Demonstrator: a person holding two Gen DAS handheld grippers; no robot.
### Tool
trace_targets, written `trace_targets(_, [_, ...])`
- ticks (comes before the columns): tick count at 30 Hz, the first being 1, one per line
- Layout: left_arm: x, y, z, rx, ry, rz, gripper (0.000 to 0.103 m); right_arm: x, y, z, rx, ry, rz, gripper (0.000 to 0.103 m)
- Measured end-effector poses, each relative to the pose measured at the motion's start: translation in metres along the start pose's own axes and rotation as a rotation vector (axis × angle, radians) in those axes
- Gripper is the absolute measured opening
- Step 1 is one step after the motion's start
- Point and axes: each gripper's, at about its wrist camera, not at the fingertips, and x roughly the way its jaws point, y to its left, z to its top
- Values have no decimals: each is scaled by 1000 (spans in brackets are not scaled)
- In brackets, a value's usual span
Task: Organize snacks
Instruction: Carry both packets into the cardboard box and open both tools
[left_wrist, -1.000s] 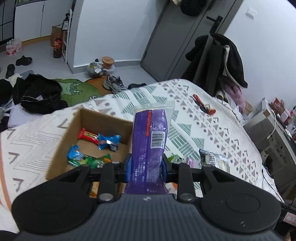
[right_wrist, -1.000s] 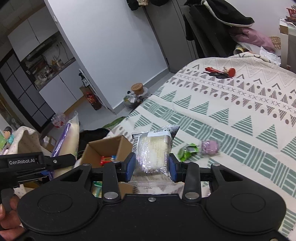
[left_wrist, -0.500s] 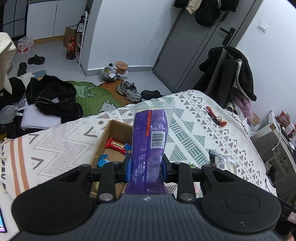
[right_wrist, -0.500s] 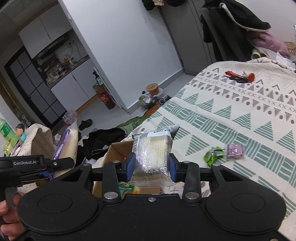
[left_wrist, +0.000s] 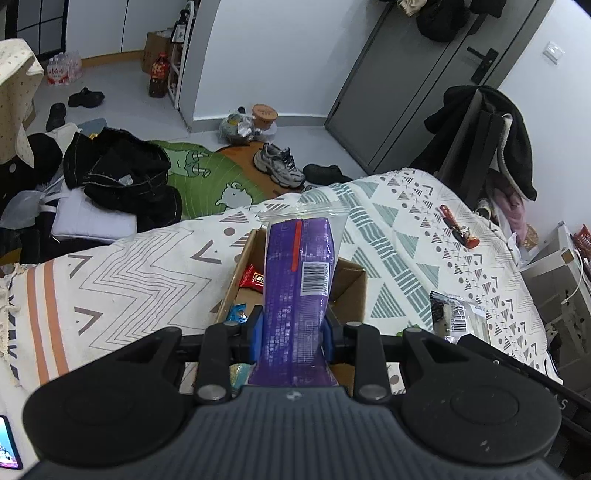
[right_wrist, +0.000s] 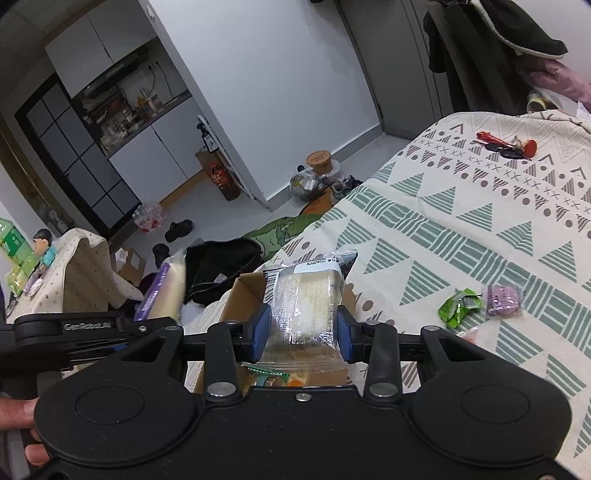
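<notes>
The step in hand looks like delivery: both tools carry a snack and both hang over the box, so the drop has not yet been made.

The left tool (left_wrist: 293, 326) is clamped on a purple pack (left_wrist: 299, 280), which stands upright between the blue pads and rises well above them. Directly ahead of and below this tool lies the open cardboard box (left_wrist: 354, 291) on the bed (left_wrist: 140, 266). A red bar (left_wrist: 253, 277) and a blue wrapper (left_wrist: 235, 313) already lie inside it.

The right tool (right_wrist: 302, 332) grips a clear pack (right_wrist: 306, 299) with a pale block inside, also upright between its pads. The same box (right_wrist: 245, 291) sits just beyond and under this tool's tips, with more wrappers showing below the pack. To the right of this tool, well apart from the box, a green wrapper (right_wrist: 458, 304) and a lilac sweet (right_wrist: 503, 300) lie loose on the bed, touching or nearly so.

Next, I judge, each tool needs lowering until its pack is inside the box walls, then opening. The purple pack is tall, so it may need tipping flat to fit. The two loose sweets remain to be gathered afterwards.
</notes>
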Motion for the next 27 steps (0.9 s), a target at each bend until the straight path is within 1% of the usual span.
trace_targets(17, [83, 10, 12, -45, 136, 1, 30, 56, 8, 8, -20, 114, -17, 37])
trace_targets(22, [105, 11, 12, -41, 178, 18, 30, 71, 8, 8, -18, 148, -20, 37])
trace_targets(27, [128, 14, 11, -58, 225, 28, 30, 81, 10, 7, -28, 177, -24, 37])
